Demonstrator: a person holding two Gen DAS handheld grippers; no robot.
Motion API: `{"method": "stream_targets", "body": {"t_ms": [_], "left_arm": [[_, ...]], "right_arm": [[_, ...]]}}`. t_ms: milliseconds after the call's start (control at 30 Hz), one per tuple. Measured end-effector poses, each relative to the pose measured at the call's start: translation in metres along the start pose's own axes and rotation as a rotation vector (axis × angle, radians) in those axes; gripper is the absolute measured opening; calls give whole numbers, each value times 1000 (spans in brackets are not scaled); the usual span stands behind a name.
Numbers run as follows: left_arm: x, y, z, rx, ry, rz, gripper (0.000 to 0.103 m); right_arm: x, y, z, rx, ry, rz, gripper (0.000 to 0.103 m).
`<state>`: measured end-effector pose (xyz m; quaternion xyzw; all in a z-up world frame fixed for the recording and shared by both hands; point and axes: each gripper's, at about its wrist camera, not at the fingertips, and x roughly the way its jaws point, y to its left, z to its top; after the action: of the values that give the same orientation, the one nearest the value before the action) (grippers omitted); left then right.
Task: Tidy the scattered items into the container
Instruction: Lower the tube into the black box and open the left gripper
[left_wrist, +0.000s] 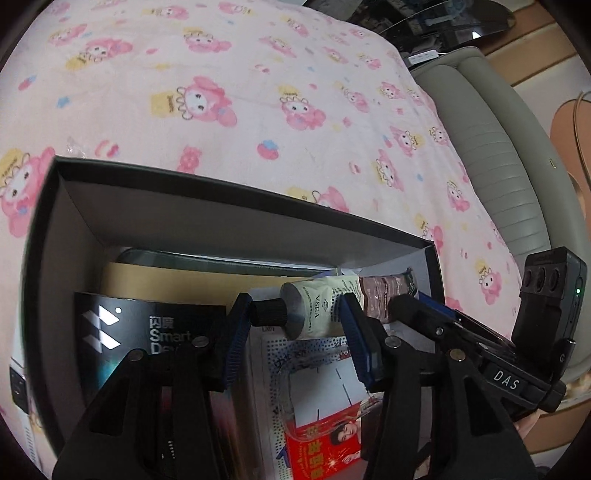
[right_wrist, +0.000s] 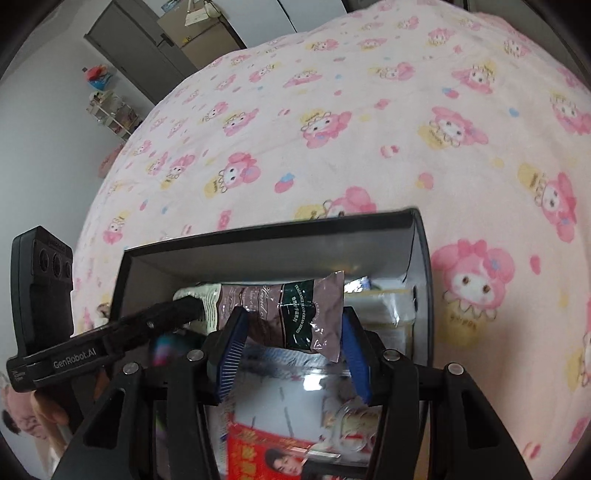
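A dark cardboard box (left_wrist: 221, 206) sits on the pink bed cover; it also shows in the right wrist view (right_wrist: 258, 254). A hand cream tube (left_wrist: 321, 310) with a black cap lies across the box, over the items inside. My left gripper (left_wrist: 295, 332) is open over the box, its blue pads on either side of the tube's cap end, not pressing it. My right gripper (right_wrist: 291, 347) is open around the tube's brown crimped end (right_wrist: 295, 314). Each gripper shows in the other's view.
Inside the box lie a black "Smart" carton (left_wrist: 147, 339), a red printed packet (left_wrist: 325, 446), a breadboard (left_wrist: 303, 354) and a tan envelope (left_wrist: 155, 280). The bed cover (left_wrist: 258, 92) spreads all around. A grey padded bed edge (left_wrist: 491, 166) is at right.
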<state>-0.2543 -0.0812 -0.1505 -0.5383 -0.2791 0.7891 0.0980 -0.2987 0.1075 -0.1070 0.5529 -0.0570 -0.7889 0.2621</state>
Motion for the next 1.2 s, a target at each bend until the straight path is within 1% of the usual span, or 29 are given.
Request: {"method": "stream_targets", "body": {"t_ms": [167, 267, 333, 500, 633, 700, 767, 867, 967, 1033, 1133, 1200], "left_arm": [[-3, 5, 2, -8, -9, -6, 51], [-5, 11, 1, -28, -16, -11, 51], [-6, 16, 1, -34, -21, -1, 51], [3, 27, 3, -71, 8, 37, 52], [10, 21, 5, -45, 23, 68, 54], [12, 21, 8, -48, 27, 80, 54], [16, 22, 10, -55, 32, 101, 57], [19, 18, 8, -15, 21, 135, 60], [17, 13, 6, 7, 4, 145, 59], [13, 13, 5, 0, -17, 142, 56], [4, 9, 1, 37, -62, 182, 54], [0, 6, -1, 65, -80, 189, 54]], "right_arm": [[4, 4, 4, 3, -12, -9, 47], [6, 13, 3, -20, -22, -30, 47], [9, 17, 3, -23, -19, -32, 47], [26, 18, 2, 9, 29, -16, 47], [36, 7, -1, 37, 67, -4, 47], [36, 6, -1, 36, 80, -3, 48], [38, 9, -3, 24, 95, -6, 53], [47, 8, -8, 29, 142, 11, 54], [43, 12, -12, 3, 124, 0, 53], [40, 14, -14, -10, 110, -14, 53], [35, 14, -16, -12, 79, -24, 53], [30, 16, -17, -19, 53, -35, 53]]}}
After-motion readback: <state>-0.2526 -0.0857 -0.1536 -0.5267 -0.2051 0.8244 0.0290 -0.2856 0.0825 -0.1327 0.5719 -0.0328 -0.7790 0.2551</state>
